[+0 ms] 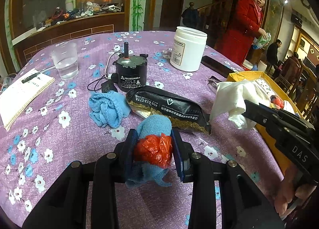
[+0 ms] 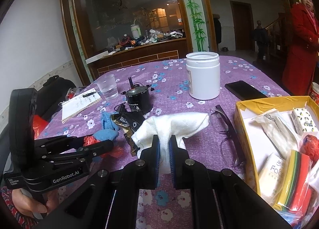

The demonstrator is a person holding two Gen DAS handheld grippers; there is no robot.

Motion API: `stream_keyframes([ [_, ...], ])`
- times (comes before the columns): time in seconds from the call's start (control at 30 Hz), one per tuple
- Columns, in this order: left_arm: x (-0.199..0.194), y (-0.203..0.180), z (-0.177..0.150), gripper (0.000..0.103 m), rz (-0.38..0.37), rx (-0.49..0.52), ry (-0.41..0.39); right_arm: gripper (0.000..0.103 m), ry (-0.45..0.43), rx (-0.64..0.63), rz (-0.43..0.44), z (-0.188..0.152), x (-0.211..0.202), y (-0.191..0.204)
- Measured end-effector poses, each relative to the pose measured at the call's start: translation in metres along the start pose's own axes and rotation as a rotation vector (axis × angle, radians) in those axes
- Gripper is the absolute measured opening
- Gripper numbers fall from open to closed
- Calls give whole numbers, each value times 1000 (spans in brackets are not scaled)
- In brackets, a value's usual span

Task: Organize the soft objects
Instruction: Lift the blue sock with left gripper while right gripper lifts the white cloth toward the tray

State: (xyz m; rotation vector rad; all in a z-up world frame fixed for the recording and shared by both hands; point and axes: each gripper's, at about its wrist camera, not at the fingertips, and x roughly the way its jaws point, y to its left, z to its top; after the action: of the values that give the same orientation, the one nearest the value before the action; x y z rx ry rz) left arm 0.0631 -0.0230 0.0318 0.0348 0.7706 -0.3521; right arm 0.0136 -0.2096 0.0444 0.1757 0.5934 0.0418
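My left gripper [image 1: 153, 145] is shut on a bundle of blue towel [image 1: 154, 124] and crumpled red plastic bag [image 1: 152, 150], held just above the purple flowered tablecloth [image 1: 59, 149]. A second blue towel [image 1: 107, 108] lies loose beside a black tissue pack [image 1: 169, 107]. My right gripper [image 2: 164, 145] is shut on a white cloth [image 2: 175, 125], which hangs left of the yellow cardboard box [image 2: 242, 127]. In the left wrist view the right gripper [image 1: 247, 110] holds that white cloth [image 1: 231, 99] at the right. The left gripper [image 2: 107, 145] with its blue and red bundle appears at the left of the right wrist view.
On the table stand a white jar [image 1: 188, 49], a black motor [image 1: 130, 71], a plastic cup of water [image 1: 64, 61], a notebook with pen [image 1: 22, 93], a phone [image 2: 244, 90] and glasses [image 2: 227, 129]. The box holds tissue packs [image 2: 279, 127] and coloured cloths [image 2: 295, 181]. A person in a red coat [image 1: 243, 27] stands behind.
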Motion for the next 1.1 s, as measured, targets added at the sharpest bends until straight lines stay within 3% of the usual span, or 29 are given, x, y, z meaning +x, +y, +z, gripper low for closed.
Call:
stream_keyframes([
  [0.57, -15, -10, 2, 32, -26, 31, -61, 10, -37, 6, -9, 2, -5, -1],
  [0.77, -25, -10, 3, 32, -32, 27, -94, 10, -12, 74, -34, 5, -5, -13],
  [1.1, -27, -13, 3, 32, -54, 33, -100, 10, -30, 110, -30, -3, -40, -9],
])
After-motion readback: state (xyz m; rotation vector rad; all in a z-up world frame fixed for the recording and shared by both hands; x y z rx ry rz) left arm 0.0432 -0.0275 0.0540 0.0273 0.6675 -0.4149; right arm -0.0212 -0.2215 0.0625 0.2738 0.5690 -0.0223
